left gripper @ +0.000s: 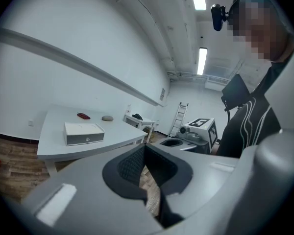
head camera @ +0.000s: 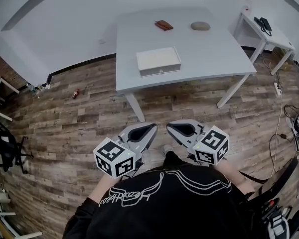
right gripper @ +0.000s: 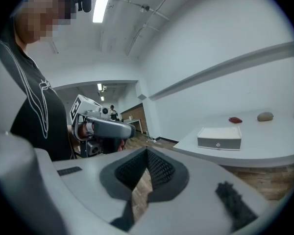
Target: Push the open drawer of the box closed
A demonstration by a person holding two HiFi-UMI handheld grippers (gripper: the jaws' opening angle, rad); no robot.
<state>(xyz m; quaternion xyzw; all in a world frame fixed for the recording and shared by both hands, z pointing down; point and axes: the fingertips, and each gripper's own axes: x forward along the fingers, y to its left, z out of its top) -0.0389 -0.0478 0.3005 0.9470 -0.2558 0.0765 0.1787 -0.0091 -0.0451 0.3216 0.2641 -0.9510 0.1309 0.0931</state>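
Observation:
A flat white box [head camera: 158,61] lies near the front edge of the grey table [head camera: 209,54], its drawer front and small knob facing me. From this distance I cannot tell how far the drawer stands out. The box also shows in the left gripper view [left gripper: 83,132] and the right gripper view [right gripper: 219,137]. Both grippers hang close to my body over the wooden floor, well short of the table. The left gripper [head camera: 152,129] [left gripper: 144,148] and the right gripper [head camera: 170,127] [right gripper: 147,153] are shut with nothing between the jaws.
A red-brown item [head camera: 164,25] and a grey pebble-like object [head camera: 200,26] lie at the table's far side. A small white side table [head camera: 266,34] stands at the right, with cables [head camera: 294,123] on the floor nearby. An office chair [head camera: 10,148] is at the left.

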